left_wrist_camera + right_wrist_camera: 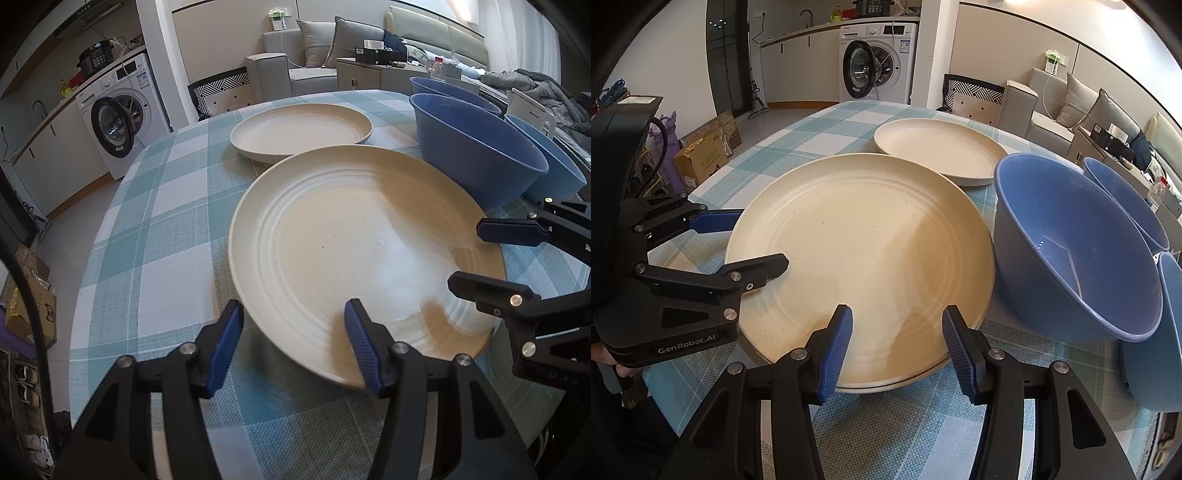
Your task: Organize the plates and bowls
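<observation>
- The big cream plate (860,258) lies on the checked tablecloth (147,229), beside the blue bowls (1071,251).
- Left gripper (291,343) and right gripper (897,343) are partly open, holding nothing.
- Pull both back gently.

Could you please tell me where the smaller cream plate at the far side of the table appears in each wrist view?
Left wrist view: the smaller cream plate lies upper centre, behind the large cream plate and left of the blue bowls.
Right wrist view: it lies upper centre-right, again behind the large cream plate, above the nearest blue bowl.
Shared landmark: the washing machine beyond the table.
</observation>
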`<state>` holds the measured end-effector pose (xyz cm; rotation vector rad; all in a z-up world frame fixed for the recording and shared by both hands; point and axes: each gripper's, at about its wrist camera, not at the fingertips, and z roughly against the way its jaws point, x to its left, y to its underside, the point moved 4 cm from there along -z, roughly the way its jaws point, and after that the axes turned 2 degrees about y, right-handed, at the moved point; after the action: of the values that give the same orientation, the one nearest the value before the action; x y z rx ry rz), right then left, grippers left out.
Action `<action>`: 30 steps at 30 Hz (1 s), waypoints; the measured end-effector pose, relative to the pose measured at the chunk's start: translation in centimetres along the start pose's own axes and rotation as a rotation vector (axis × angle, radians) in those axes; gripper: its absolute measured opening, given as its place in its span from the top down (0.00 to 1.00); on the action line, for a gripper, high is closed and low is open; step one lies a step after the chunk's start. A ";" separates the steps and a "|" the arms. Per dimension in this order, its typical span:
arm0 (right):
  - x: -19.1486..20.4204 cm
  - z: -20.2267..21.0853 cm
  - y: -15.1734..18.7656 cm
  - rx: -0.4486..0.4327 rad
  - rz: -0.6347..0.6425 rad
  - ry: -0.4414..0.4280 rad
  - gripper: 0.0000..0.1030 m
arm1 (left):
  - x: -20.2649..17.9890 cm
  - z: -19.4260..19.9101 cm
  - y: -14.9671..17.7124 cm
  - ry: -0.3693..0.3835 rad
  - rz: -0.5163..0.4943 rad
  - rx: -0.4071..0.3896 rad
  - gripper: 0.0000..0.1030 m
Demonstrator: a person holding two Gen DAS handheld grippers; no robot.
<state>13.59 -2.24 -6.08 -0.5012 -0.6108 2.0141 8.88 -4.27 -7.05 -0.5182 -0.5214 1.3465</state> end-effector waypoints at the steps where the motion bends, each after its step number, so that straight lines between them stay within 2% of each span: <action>1: 0.0 0.0 0.0 0.000 -0.001 -0.003 0.48 | 0.0 0.0 0.0 0.004 0.004 0.002 0.43; 4: 0.1 0.1 0.0 -0.003 0.003 -0.017 0.40 | 0.3 -0.1 0.0 0.017 0.024 0.010 0.41; 6: 0.2 0.3 0.0 -0.010 0.004 -0.025 0.28 | 0.5 -0.1 0.0 0.032 0.040 0.014 0.41; 8: 0.1 0.5 -0.1 -0.019 -0.005 -0.023 0.21 | 0.7 0.1 -0.1 0.036 0.048 0.005 0.40; 11: -0.4 0.6 -0.2 -0.020 -0.033 -0.019 0.15 | 1.0 0.5 -0.3 0.035 0.062 -0.010 0.38; 12: -0.7 0.7 -0.3 -0.022 -0.043 -0.018 0.12 | 1.0 0.6 -0.3 0.040 0.068 -0.015 0.36; 14: -1.1 1.1 -0.4 -0.031 -0.061 -0.025 0.09 | 1.1 0.9 -0.5 0.048 0.079 -0.026 0.21; 15: -1.3 1.3 -0.5 -0.037 -0.069 -0.028 0.06 | 1.1 1.2 -0.6 0.048 0.082 -0.038 0.20; 18: -1.9 1.8 -0.8 -0.056 -0.089 -0.032 0.04 | 1.2 1.5 -0.8 0.052 0.090 -0.053 0.15; 20: -2.1 2.1 -0.9 -0.066 -0.101 -0.032 0.03 | 1.2 1.7 -0.9 0.060 0.099 -0.063 0.04; 30: -2.8 2.7 -1.4 -0.087 -0.118 -0.034 0.03 | 1.4 2.3 -1.3 0.063 0.122 -0.090 0.00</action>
<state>14.30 -4.68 -2.84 -0.4724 -0.7344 1.8944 8.62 -2.96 -4.41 -0.6736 -0.5066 1.4222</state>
